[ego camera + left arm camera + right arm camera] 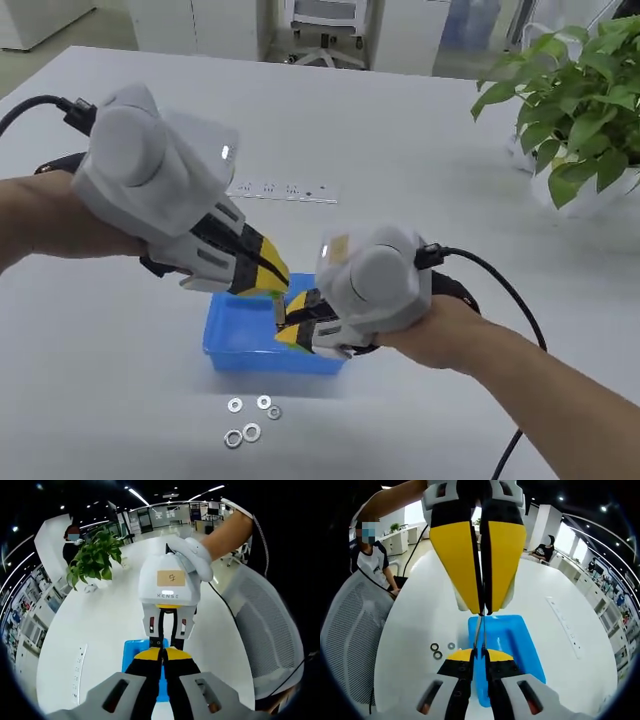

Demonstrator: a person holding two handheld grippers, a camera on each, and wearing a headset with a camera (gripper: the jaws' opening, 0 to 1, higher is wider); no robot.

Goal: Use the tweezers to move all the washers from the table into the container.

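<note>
Thin metal tweezers (478, 632) span between the two grippers, above the blue container (512, 635). My right gripper (479, 652) is shut on one end. The left gripper (481, 611) faces it tip to tip and is shut on the other end. In the head view the left gripper (268, 285) slants down from the upper left and the right gripper (290, 330) points left, both over the container (232, 340). Several washers (250, 420) lie on the white table just in front of it. Three washers (440, 650) lie beside the container in the right gripper view.
A potted plant (575, 100) stands at the table's far right. A white power strip (285, 190) lies behind the grippers. An office chair (325, 30) is beyond the far edge. A black cable (520, 320) trails from the right gripper.
</note>
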